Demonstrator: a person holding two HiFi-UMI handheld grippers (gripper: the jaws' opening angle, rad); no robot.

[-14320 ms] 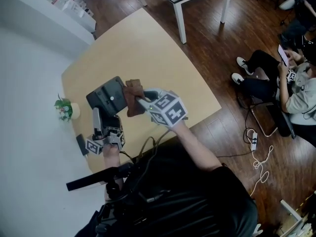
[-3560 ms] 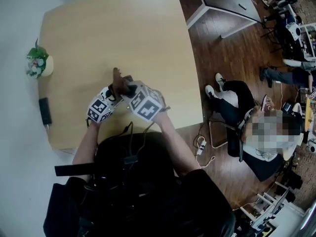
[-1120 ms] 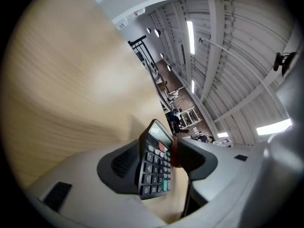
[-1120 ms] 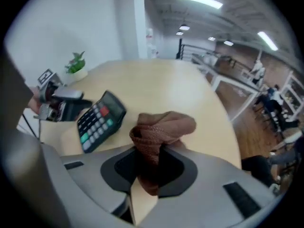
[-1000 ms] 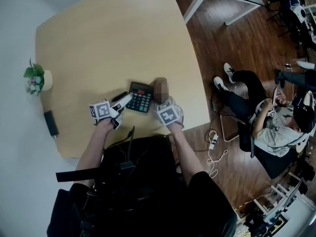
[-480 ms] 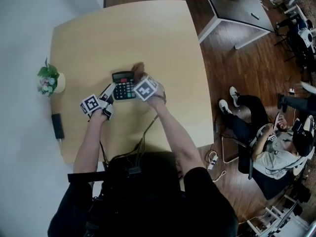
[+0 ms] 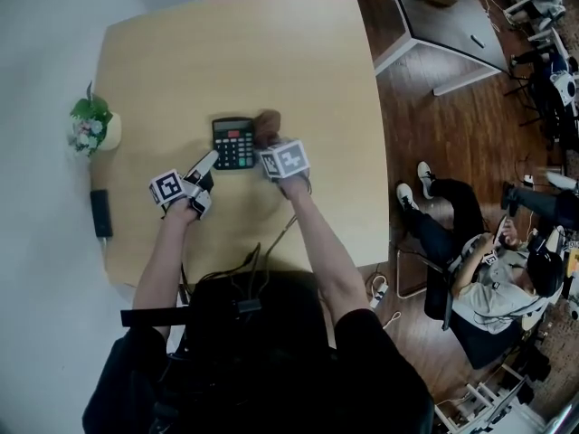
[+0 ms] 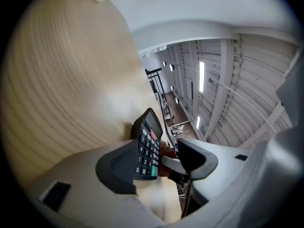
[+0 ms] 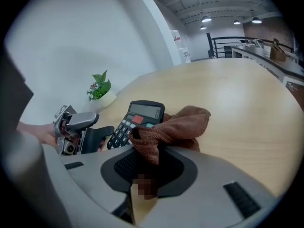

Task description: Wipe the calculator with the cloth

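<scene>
Calculator (image 7: 233,143) on table (image 7: 271,52), cloth (image 7: 267,123) at its right edge, potted plant (image 7: 89,123) well apart.

Calculator (image 7: 234,143) flat on wooden table (image 7: 271,61), brown cloth (image 7: 266,123) just beside

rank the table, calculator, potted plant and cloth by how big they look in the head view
1. table
2. calculator and potted plant, about alike
3. cloth, smallest, but partly hidden

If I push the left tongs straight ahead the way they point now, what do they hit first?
Most likely the black plastic calculator: it lies just ahead of the open left tongs, though how much gap remains is unclear.
</scene>
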